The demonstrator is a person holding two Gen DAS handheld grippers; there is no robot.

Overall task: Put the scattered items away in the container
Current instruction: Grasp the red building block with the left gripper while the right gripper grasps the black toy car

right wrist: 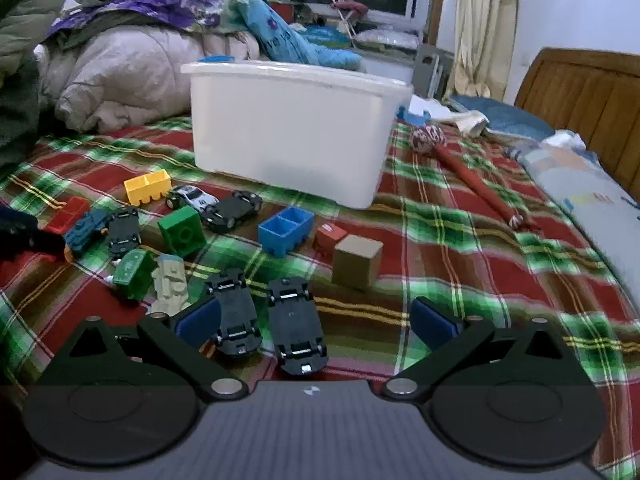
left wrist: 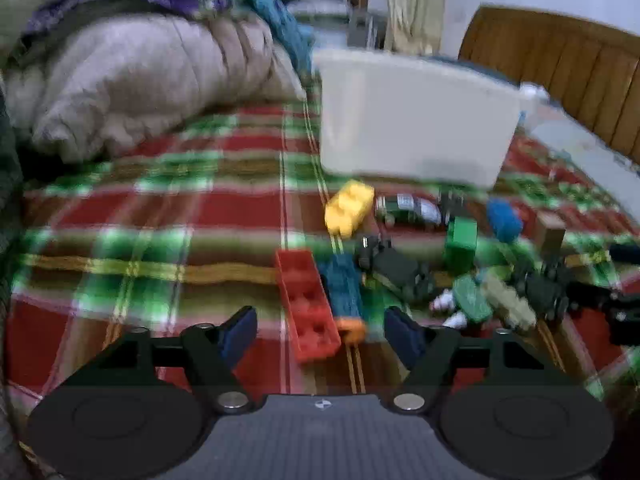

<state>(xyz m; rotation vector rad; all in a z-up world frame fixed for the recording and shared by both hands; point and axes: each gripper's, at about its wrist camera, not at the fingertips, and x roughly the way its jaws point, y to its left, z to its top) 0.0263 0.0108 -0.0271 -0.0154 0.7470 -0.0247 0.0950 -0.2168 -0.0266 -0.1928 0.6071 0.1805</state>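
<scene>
- The white tub (right wrist: 292,128) stands on the plaid bedspread (right wrist: 460,248), with the toys scattered on the cloth in front of it.
- The left gripper (left wrist: 320,326) hangs low over the bedspread with its fingers spread apart, holding nothing; the long red brick (left wrist: 308,306) and a blue toy (left wrist: 342,286) beside it lie between the blue pads (left wrist: 240,334). This view is blurred.
- The right gripper (right wrist: 316,320) also has its fingers wide apart and empty; two black toy cars (right wrist: 298,322) lie upside down side by side between them, the left car just beside the left pad.
- Further out lie a yellow brick (right wrist: 147,187), a silver car (right wrist: 192,197), a green brick (right wrist: 183,232), a blue brick (right wrist: 285,229), a small red block (right wrist: 330,238) and a tan cube (right wrist: 357,261).
- A green toy (right wrist: 134,274) and a beige figure (right wrist: 171,286) lie touching each other near the right gripper's left finger.
- A red stick with a woven ball end (right wrist: 476,180) lies to the right of the tub.
- A heap of quilts (right wrist: 120,68) sits behind the tub.
</scene>
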